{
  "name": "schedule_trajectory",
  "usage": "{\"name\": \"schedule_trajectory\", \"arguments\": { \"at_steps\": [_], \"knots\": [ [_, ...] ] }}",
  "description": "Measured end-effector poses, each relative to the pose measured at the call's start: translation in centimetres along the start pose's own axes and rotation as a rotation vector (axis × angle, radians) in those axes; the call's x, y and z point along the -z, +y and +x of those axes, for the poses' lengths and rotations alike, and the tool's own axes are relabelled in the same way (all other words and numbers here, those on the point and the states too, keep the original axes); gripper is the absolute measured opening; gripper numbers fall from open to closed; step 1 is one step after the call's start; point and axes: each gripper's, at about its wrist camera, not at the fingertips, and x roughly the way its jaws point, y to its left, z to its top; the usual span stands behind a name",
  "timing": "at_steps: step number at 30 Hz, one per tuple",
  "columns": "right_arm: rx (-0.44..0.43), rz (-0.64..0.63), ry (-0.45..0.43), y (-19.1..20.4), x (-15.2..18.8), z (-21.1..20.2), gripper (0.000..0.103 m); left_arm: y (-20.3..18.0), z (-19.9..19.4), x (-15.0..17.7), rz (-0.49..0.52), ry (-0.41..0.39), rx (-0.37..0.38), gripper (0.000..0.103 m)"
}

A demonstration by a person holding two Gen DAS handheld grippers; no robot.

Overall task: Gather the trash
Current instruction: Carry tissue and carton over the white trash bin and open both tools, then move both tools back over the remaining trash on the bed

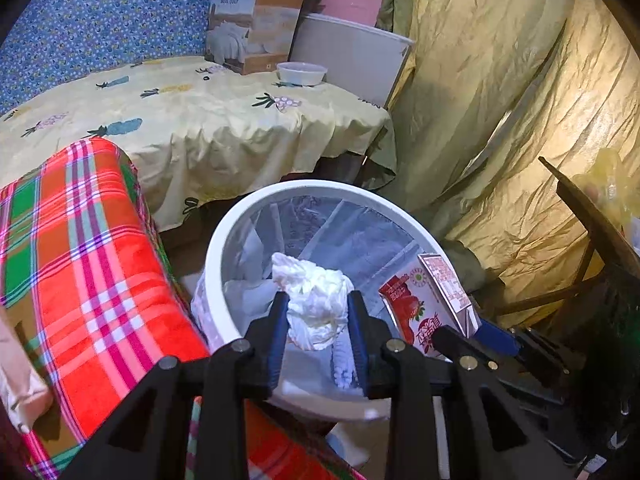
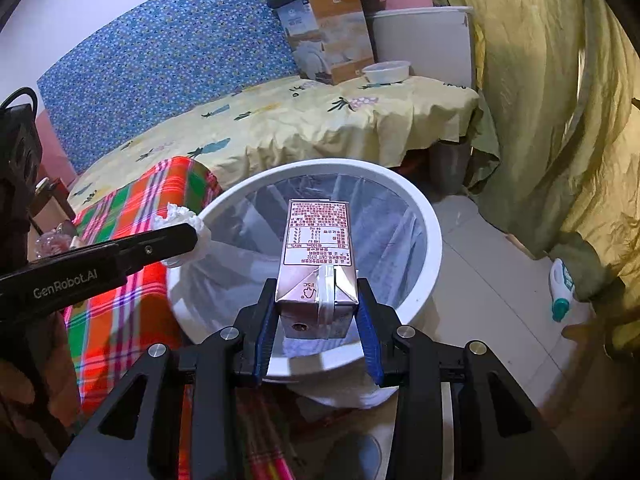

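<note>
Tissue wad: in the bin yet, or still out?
Out. The tissue wad sits between the left gripper fingers above the white bin opening, not dropped.

Crumpled white tissue (image 1: 316,304), glossy paper carton (image 2: 318,256), smooth white plastic bin (image 2: 430,240) at 12 o'clock, thin clear liner (image 2: 384,220).

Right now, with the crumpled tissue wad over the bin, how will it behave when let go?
The crumpled tissue wad looks soft and very light, so it will likely drop slowly into the white trash bin. Its creased folds may snag on the left claw pads.
</note>
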Motion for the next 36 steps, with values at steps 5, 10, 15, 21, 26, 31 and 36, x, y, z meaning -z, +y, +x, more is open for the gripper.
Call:
{"name": "schedule_trajectory", "arguments": {
  "at_steps": [5,10,15,21,26,31,36],
  "knots": [
    [-0.004,0.027,0.008,-0.6,0.0,0.3,0.04,0.0,0.0,-0.1,-0.015,-0.023,0.009,0.063],
    [-0.014,0.035,-0.011,-0.6,0.1,-0.5,0.048,0.4,-0.8,0.1,-0.03,-0.031,-0.002,0.063],
    [-0.035,0.024,-0.033,0.3,0.0,-2.0,0.049,1.0,-3.1,0.8,-0.05,-0.051,-0.024,0.063],
    [-0.07,0.01,-0.06,2.1,0.5,-4.1,0.049,2.1,-7.3,2.5,-0.082,-0.086,-0.08,0.063],
    [-0.094,-0.021,-0.073,4.1,1.2,-5.7,0.049,2.5,-11.1,4.4,-0.079,-0.131,-0.123,0.063],
    [-0.13,-0.055,-0.083,6.0,2.3,-7.0,0.049,2.8,-14.1,6.8,-0.065,-0.168,-0.157,0.059],
    [-0.162,-0.099,-0.065,7.7,3.6,-7.3,0.049,4.1,-16.1,9.7,-0.088,-0.174,-0.209,0.054]
  ]
}}
